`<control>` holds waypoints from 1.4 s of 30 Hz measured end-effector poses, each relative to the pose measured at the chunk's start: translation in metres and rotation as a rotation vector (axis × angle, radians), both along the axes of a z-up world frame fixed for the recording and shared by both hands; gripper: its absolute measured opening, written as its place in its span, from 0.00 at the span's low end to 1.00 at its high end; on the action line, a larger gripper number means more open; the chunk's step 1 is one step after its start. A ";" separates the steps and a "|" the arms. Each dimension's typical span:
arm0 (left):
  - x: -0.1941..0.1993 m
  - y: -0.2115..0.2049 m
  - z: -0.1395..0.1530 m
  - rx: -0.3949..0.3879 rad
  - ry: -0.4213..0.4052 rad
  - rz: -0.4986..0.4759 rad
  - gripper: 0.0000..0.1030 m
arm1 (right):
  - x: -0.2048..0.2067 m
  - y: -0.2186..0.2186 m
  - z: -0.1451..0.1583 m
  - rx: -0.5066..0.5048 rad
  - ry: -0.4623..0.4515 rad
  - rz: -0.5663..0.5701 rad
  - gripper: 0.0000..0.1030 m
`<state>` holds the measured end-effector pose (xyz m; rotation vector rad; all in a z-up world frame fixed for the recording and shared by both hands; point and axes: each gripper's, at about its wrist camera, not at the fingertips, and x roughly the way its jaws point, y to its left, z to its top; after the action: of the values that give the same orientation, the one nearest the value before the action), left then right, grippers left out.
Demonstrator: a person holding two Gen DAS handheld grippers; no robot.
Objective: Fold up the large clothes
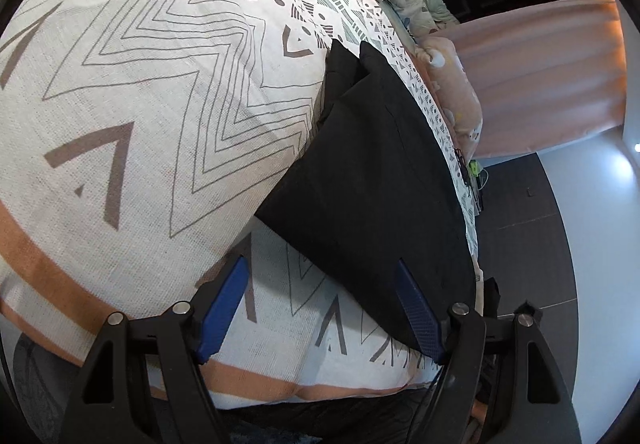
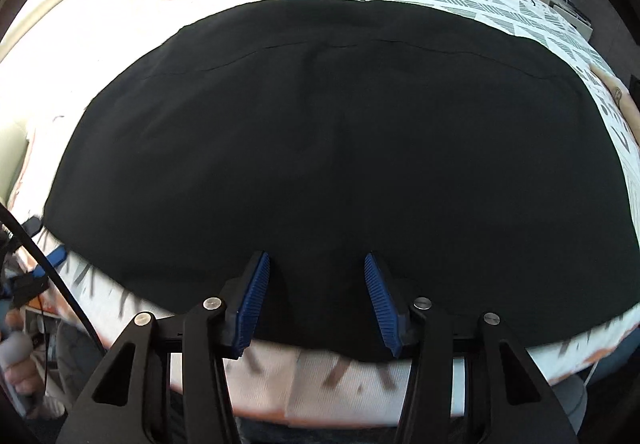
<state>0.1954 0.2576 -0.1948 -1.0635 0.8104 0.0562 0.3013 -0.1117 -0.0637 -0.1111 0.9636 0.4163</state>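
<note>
The large black woven garment (image 2: 320,148) lies spread flat on the patterned bed cover (image 1: 132,96), its hem at the bed's near edge. It looks soft and limp — best pinched at the hem. My right gripper (image 2: 316,300) straddles that hem half-open; my left gripper (image 1: 320,308) gapes wide at its corner — neither pinching.

Light: bright, overexposed glare on the bed (image 2: 100,56) left of the black garment (image 2: 320,144).
Blur: motion smear below the garment's near hem.
Edges: fisheye bending, dark vignette.
</note>
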 end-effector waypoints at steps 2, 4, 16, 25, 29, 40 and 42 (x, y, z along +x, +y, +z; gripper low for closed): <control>0.001 0.000 -0.001 -0.005 -0.002 0.009 0.74 | 0.019 0.007 0.000 -0.015 0.004 -0.008 0.45; 0.003 0.001 -0.003 -0.012 0.000 0.022 0.74 | 0.037 0.013 0.000 -0.024 0.009 -0.015 0.45; 0.007 0.004 -0.002 -0.034 0.004 0.132 0.74 | 0.161 0.054 0.002 -0.086 0.048 0.008 0.31; 0.009 0.003 -0.002 -0.031 0.021 0.156 0.74 | 0.253 0.075 -0.009 -0.042 0.087 -0.023 0.22; 0.009 0.004 -0.002 -0.038 0.018 0.168 0.74 | 0.282 0.087 -0.020 -0.038 0.077 -0.030 0.21; 0.004 0.000 -0.006 -0.108 0.003 0.155 0.73 | 0.320 0.110 -0.046 -0.001 0.057 -0.055 0.21; 0.009 0.001 -0.007 -0.124 0.003 0.149 0.73 | 0.321 0.110 -0.035 0.015 0.052 -0.047 0.21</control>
<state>0.2043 0.2584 -0.2017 -1.2402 0.7436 0.1349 0.6220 -0.0016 -0.0983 -0.0646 1.0122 0.3848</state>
